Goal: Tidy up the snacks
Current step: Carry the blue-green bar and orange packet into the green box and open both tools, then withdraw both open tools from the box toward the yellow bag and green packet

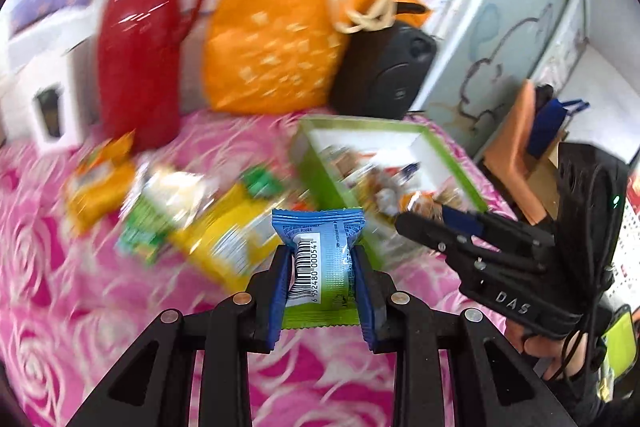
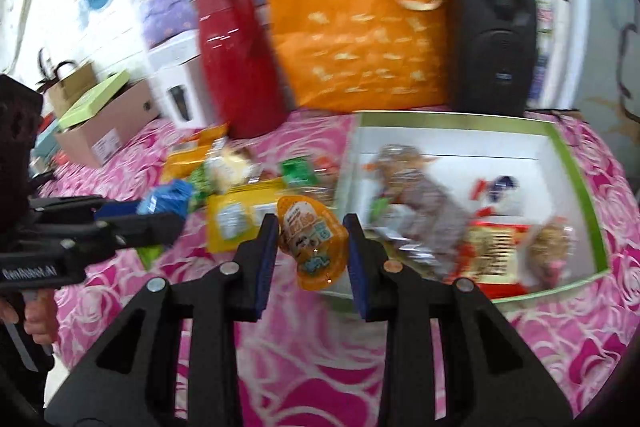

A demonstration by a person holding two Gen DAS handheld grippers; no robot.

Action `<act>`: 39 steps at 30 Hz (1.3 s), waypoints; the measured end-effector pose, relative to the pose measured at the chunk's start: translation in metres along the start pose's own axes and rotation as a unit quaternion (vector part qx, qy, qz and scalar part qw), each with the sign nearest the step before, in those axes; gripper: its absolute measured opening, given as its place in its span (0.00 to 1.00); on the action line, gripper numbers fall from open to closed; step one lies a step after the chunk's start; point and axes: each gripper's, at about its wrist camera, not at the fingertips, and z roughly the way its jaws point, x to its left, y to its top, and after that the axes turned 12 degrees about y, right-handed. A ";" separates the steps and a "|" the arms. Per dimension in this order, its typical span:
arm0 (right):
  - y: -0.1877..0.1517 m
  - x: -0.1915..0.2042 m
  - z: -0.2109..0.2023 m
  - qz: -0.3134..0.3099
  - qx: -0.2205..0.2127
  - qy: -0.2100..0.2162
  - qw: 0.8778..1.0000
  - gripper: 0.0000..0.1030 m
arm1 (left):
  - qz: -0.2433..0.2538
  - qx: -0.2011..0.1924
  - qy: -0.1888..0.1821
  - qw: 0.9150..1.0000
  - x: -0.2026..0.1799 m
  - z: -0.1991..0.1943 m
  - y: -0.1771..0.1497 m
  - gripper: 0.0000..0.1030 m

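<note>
A pink rose-patterned cloth (image 2: 560, 347) is covering the desk. At the back an orange bag (image 2: 352, 27), a red jug (image 2: 236, 59) and a black speaker (image 2: 494, 47) are standing in a row, just behind the green-rimmed box (image 2: 576, 163) that is holding several snacks. Loose packets (image 1: 224, 227) are lying left of the box. The left tongs (image 1: 322, 291) are gripping a blue-green packet (image 1: 320, 255) above the cloth. The right tongs (image 2: 310, 259) are holding an orange packet (image 2: 312, 239) by the box's near-left corner.
</note>
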 end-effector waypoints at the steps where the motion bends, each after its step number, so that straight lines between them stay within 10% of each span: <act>1: 0.000 -0.010 -0.006 0.007 -0.004 -0.014 1.000 0.34 | 0.006 -0.001 -0.004 1.000 -0.009 0.004 0.006 0.29; 20: -0.006 -0.134 -0.019 0.057 -0.007 -0.135 0.989 0.37 | 0.081 0.038 -0.035 0.995 -0.112 0.104 0.061 0.30; 21: -0.007 -0.136 -0.015 0.056 -0.001 -0.132 0.990 0.37 | 0.082 0.036 -0.038 0.995 -0.112 0.105 0.061 0.33; 24: -0.011 -0.135 -0.012 0.042 0.001 -0.135 0.990 0.60 | 0.082 0.018 -0.019 0.996 -0.110 0.102 0.059 0.91; 27: -0.014 -0.134 -0.015 0.036 -0.012 -0.147 0.988 0.96 | 0.090 -0.023 0.032 0.995 -0.106 0.093 0.057 0.97; 39: -0.010 -0.120 -0.013 0.041 0.006 -0.125 0.991 0.98 | 0.062 -0.022 0.057 0.996 -0.084 0.082 0.050 0.97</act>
